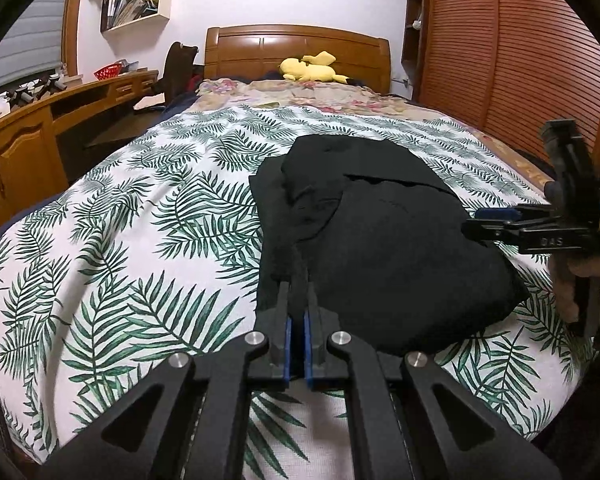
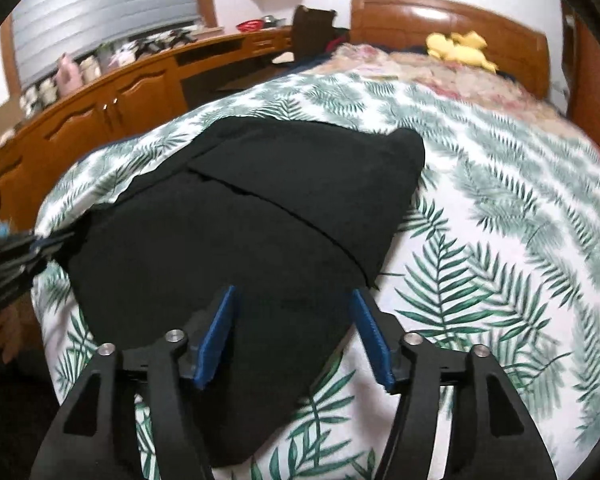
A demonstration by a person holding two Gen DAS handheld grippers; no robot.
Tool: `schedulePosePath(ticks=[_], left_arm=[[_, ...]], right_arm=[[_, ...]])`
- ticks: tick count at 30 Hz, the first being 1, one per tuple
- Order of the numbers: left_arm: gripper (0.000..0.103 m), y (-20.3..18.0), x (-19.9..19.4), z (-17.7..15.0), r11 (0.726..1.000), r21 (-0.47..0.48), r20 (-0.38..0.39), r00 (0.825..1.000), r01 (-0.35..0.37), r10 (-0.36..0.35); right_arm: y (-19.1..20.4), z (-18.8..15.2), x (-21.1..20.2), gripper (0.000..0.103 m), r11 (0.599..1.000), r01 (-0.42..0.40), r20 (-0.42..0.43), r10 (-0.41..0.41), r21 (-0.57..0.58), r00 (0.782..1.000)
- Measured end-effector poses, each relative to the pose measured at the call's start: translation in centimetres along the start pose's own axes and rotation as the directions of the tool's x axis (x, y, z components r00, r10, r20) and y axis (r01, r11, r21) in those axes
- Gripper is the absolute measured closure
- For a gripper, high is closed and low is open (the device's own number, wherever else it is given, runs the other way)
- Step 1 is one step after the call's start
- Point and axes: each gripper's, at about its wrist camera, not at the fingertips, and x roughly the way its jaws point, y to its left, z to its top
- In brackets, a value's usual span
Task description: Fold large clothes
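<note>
Left wrist view: you are holding the left gripper [image 1: 299, 292] low over the bed [image 1: 148, 216], near its foot edge. Its jaws are closed together, and a thin ridge of the black garment [image 1: 384, 248] is running up between the tips, so it is pinching that left-hand edge of the cloth. The garment is lying in a compact bundle on the leaf-print cover, toward the right side of the bed and well short of the headboard. Your right gripper [image 1: 496, 226] is coming in from the right edge of this view, beside the bundle; its jaw state cannot be read here.

Right wrist view: the right gripper [image 2: 294, 300] is hovering over the near end of the black garment [image 2: 236, 220] with its blue pads [image 2: 220, 332] spread wide. Nothing is being pressed between them; cloth is only lying beneath. The left gripper [image 2: 40, 242] is showing at the garment's left edge.

Progress, judged: layers are already overlapping, with a seam crossing the top, so at least one fold looks done. The left edge is bunching unevenly. What is remaining is probably tidying, perhaps a last fold.
</note>
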Motion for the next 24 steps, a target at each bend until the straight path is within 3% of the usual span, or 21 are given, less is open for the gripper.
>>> schedulePosePath(ticks=[2,6,12,17,24], left_arm=[[0.101,0.1,0.0,0.0,1.000,-0.007,0.001,1.000,0.005,-0.005],[0.100,0.2,-0.4,0.0,1.000,-0.011,0.009,1.000,0.005,-0.005],[0.093,0.3,-2.1,-0.6,1.000,-0.007,0.031,1.000,-0.006,0.006],[0.083,1.2,-3.3,-1.8,1.000,-0.014,0.028,0.999,-0.015,0.015],[0.079,2.3,-4.1,-2.2,0.999,-0.043,0.033,0.999,0.018,-0.017]], right_arm=[[-0.6,-0.1,0.6,0.021,0.999,-0.012,-0.008,0.012,0.047,1.000],[-1.7,-0.2,2.0,0.021,0.975,-0.133,-0.039,0.142,0.180,0.989],[-1.0,-0.4,1.4,0.039,0.972,-0.156,-0.046,0.166,0.174,0.985],[1.0,-1.2,-0.1,0.042,0.974,-0.172,-0.063,0.183,0.150,0.981],[1.3,-1.9,-2.8,0.043,0.979,-0.175,-0.034,0.180,0.109,0.983]])
